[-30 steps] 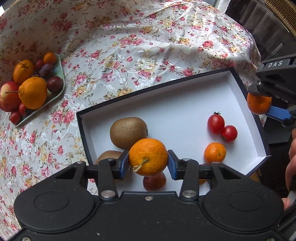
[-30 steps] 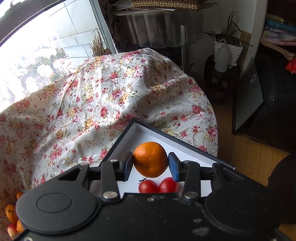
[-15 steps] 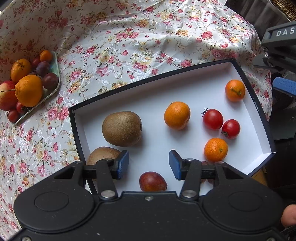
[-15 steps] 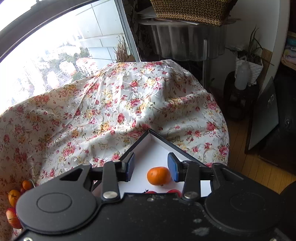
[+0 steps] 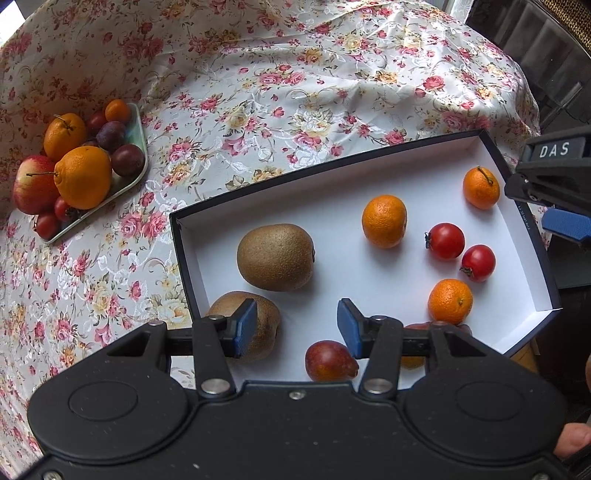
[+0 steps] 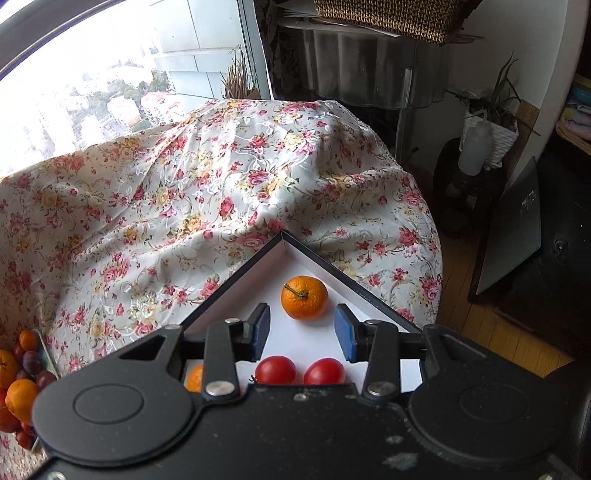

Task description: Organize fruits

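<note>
The left gripper (image 5: 296,325) hangs over a white box (image 5: 406,162) on a flowered cloth (image 5: 258,74), its jaws apart with nothing between them. Inside lie two kiwis, three oranges, two tomatoes (image 5: 445,240) and a plum (image 5: 330,361). A tray (image 5: 138,162) of fruit sits far left

Bright daylight through a tall window (image 6: 92,74) beyond the fingers, white rose-printed tablecloth (image 6: 207,192) ahead, wooden plank floor (image 6: 491,332) right, woven wicker basket (image 6: 399,18) above

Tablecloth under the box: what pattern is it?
The tablecloth is white with pink, red and yellow flowers. It shows best in the left wrist view.
</note>
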A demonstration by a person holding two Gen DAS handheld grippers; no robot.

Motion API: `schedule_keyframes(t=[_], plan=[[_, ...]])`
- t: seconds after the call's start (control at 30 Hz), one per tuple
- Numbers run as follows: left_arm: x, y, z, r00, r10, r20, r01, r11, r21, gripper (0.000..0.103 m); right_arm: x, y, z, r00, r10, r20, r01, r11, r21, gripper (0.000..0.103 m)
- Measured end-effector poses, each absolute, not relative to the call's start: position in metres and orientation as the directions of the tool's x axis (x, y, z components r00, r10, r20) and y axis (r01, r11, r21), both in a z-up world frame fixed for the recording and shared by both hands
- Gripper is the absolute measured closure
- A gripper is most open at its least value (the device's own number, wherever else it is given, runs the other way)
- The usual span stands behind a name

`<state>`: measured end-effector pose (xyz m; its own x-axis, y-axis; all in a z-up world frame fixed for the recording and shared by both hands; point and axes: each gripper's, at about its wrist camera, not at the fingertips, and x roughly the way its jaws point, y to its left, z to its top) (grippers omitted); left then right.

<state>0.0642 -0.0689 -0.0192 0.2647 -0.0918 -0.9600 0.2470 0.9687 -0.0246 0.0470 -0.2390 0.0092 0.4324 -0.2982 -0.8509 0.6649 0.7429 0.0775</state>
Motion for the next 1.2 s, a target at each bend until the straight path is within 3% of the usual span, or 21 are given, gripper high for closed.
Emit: schedule_keyframes(t=[0.33, 0.43, 0.67, 0.87, 1.2], plan=[[0.054, -0.058, -0.006, 0.316, -0.082, -0.945, 0.226, 0.974, -0.009, 0.047, 0.044, -0.223, -0.001, 0.343, -0.238, -0.908, 0.587, 0.809, 0.009, 0.061], [0.042, -0.05, 0.001, 0.351, -0.073, -0.934, 0.204, 0.979, 0.0, 0.047, 0.043, -0.216, 0.002, 0.332, -0.202, -0.922, 0.539, 0.842, 0.009, 0.068], [0.015, -0.032, 0.01, 0.394, -0.038, -0.918, 0.176, 0.984, 0.035, 0.047, 0.018, -0.19, 0.011, 0.314, -0.236, -0.92, 0.454, 0.888, -0.074, 0.07], [0.006, -0.024, 0.01, 0.378, -0.062, -0.924, 0.146, 0.989, -0.006, 0.046, -0.007, -0.171, 0.004, 0.267, -0.249, -0.931, 0.356, 0.923, -0.145, 0.071], [0.013, -0.023, 0.002, 0.363, -0.08, -0.929, 0.129, 0.991, -0.035, 0.046, -0.015, -0.165, 0.005, 0.303, -0.221, -0.927, 0.309, 0.943, -0.124, 0.071]])
